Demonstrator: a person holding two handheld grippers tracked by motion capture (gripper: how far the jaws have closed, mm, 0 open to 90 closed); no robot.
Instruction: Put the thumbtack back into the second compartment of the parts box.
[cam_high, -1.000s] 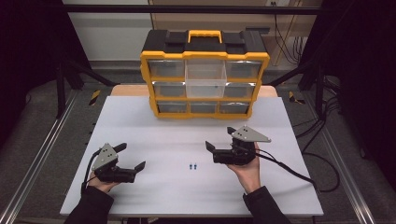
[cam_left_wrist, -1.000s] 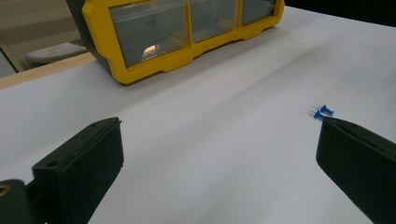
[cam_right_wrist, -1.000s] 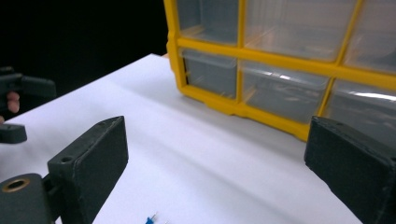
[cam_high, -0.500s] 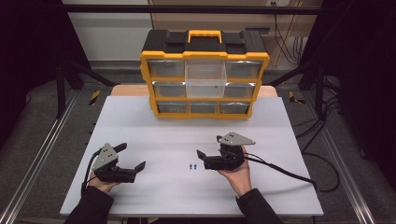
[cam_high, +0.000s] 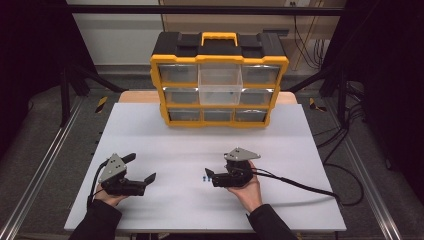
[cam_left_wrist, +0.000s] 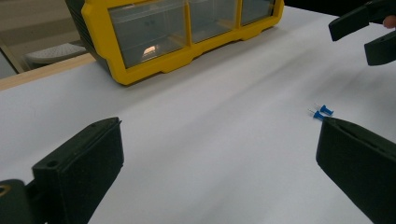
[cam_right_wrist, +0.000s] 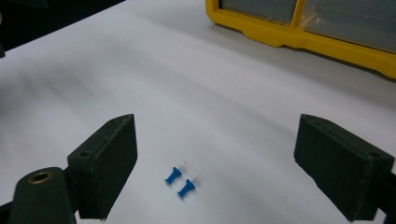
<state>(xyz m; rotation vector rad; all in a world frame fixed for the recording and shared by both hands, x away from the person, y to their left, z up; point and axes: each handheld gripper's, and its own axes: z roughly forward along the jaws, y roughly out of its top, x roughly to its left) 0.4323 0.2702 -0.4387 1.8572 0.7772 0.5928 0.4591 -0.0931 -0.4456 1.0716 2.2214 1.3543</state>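
On the white table top (cam_high: 300, 150), just short of its middle, two small blue plastic push pins (cam_high: 205, 178) lie side by side on their sides, touching nothing but the surface. The right gripper (cam_high: 209, 176), black with a grey three-cornered plate on top and held in the person's right hand (cam_high: 247, 187), lies at 3 o'clock from the pins with its tips just beside them; its jaws stand apart, have just been closing a little, and nothing is between the pads. In the right gripper view the pins (cam_right_wrist: 182, 181) sit low between the two black jaws, nearer the left one, their metal points aimed toward 1 o'clock. The left gripper (cam_high: 142, 172), well apart at 9 o'clock from the pins, rests in the person's left hand (cam_high: 107, 196) with its jaws wide apart and empty; in its own view the pins (cam_left_wrist: 321, 112) lie just above the right-hand jaw. At 12 o'clock, at the far edge of the table, stands a yellow and black plastic organiser case with clear drawers (cam_high: 219, 80), its top middle drawer (cam_high: 220, 85) pulled out.
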